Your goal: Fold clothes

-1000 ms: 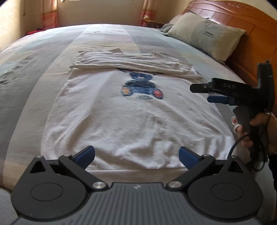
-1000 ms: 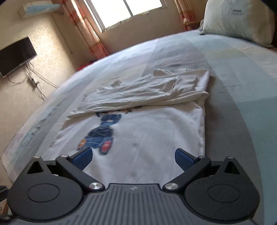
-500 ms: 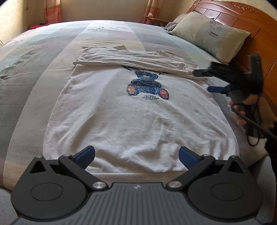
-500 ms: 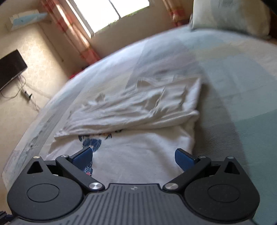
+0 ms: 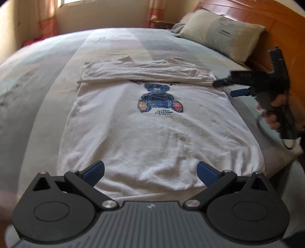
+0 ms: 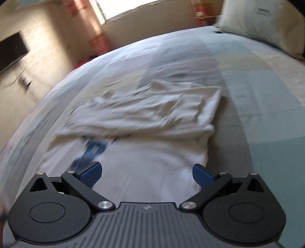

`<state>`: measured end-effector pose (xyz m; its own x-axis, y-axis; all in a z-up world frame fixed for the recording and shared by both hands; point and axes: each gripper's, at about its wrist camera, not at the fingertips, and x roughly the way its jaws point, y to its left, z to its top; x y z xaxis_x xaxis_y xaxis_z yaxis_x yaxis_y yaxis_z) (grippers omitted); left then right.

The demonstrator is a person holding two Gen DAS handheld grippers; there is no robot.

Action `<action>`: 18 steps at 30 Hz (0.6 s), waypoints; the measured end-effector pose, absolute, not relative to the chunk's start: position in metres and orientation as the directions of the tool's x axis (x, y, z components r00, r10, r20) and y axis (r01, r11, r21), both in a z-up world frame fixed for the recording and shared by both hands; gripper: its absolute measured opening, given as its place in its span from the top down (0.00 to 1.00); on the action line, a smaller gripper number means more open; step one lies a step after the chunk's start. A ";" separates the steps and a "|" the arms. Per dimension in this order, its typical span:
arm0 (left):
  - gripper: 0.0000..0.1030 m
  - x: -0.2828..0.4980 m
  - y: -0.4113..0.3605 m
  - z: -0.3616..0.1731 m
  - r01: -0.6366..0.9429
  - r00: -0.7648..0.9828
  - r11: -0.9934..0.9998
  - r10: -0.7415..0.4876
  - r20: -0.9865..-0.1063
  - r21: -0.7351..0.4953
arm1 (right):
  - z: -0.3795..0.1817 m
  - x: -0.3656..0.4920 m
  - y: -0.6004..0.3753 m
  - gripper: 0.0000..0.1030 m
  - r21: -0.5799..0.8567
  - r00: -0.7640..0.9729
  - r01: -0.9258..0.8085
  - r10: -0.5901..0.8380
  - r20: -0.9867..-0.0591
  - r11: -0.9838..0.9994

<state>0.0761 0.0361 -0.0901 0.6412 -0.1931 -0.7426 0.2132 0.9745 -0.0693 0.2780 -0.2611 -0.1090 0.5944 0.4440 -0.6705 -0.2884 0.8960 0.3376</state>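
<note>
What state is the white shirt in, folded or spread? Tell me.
Partly folded: the T-shirt lies flat on the bed, its top band doubled over above the bear print.

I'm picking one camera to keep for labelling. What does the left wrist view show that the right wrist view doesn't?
Only the left wrist view: the right hand-held gripper from outside, open, held by a hand beside the shirt; the wooden headboard; the full bear print.
Only the right wrist view: a dark wall screen.
Both: the white T-shirt with its top folded over, the pillow, the striped bedspread.
</note>
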 end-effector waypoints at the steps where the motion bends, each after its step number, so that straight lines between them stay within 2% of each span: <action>1: 0.01 0.076 0.038 -0.088 0.243 0.637 0.968 -0.207 -0.743 -0.061 | -0.106 0.266 -0.259 0.00 0.335 0.582 -0.311 0.457 -0.673 0.889; 5: 0.01 0.080 0.046 -0.084 0.309 0.602 0.947 -0.266 -0.753 -0.087 | -0.109 0.206 -0.238 0.00 0.289 0.532 -0.415 0.488 -0.692 0.863; 9: 0.01 0.073 0.044 -0.078 0.350 0.608 0.936 -0.252 -0.753 -0.030 | -0.120 0.156 -0.210 0.00 0.150 0.543 -0.497 0.441 -0.714 0.855; 11: 0.01 0.067 0.044 -0.074 0.367 0.611 0.930 -0.254 -0.750 -0.017 | -0.131 0.145 -0.201 0.00 0.111 0.522 -0.529 0.426 -0.739 0.841; 18: 0.01 0.053 0.043 -0.063 0.433 0.632 0.898 -0.235 -0.739 0.084 | -0.150 0.129 -0.197 0.00 0.022 0.572 -0.553 0.399 -0.717 0.833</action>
<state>0.0526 0.0428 -0.0633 0.6318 -0.2354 -0.7385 0.4328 0.8976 0.0842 0.1286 -0.1975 -0.1496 0.5721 0.3989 -0.7166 -0.5534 0.8326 0.0217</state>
